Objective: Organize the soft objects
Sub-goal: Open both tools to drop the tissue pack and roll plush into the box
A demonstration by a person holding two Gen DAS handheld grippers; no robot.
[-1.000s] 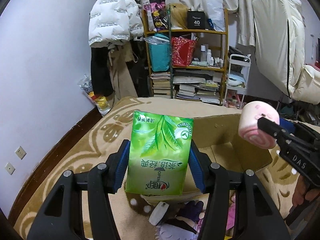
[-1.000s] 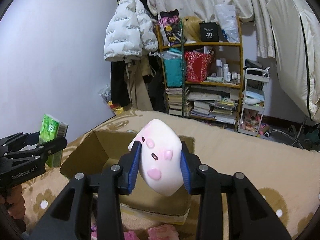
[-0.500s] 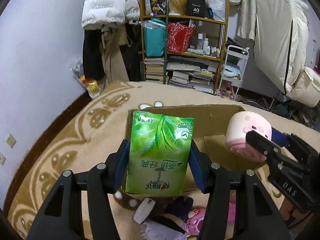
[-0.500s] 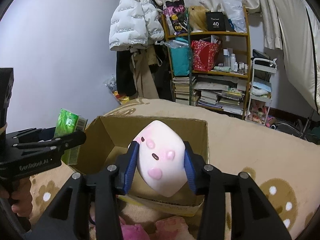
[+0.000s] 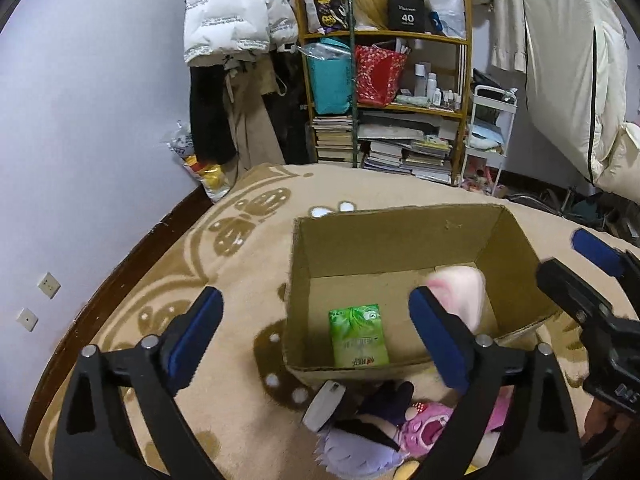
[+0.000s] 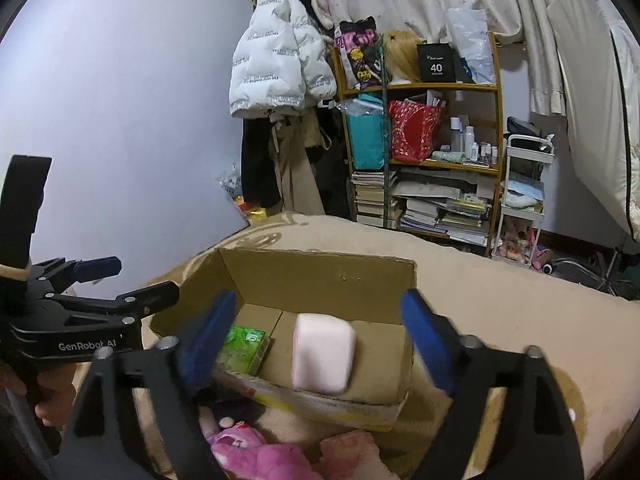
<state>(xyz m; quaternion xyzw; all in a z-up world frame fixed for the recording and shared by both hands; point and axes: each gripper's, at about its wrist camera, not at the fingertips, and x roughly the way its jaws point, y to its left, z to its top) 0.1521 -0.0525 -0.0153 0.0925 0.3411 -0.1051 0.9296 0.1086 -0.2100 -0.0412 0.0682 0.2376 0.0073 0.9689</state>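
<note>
Two items in box: both grippers are hanging over one open carton, so that released things are landing inside it.
Rug (image 5: 132,280): beige patterned carpet is carrying the carton and the remaining pile, keeping everything within reach of both hands.
Cardboard box (image 5: 400,240): standing open-topped on the rug, mouth up; it is serving as the collecting bin.
Left gripper (image 5: 316,336): jaws are opening, spread wide, nothing between the pads; it is pointing down at the near left part of the box.
Right gripper (image 6: 316,336): jaws are opening, wide apart, gripping nothing; the plush is showing blurred between them, apparently dropping free.
Pink plush block (image 6: 323,354): inside the box toward its right side; whether it is resting on the floor yet cannot be told.
Green tissue pack (image 5: 359,335): lying flat on the box floor, near left, beside the plush.
Leftover soft toys (image 6: 256,454): pink and purple plush are lying on the rug just in front of the box, likely next to go in.
</note>
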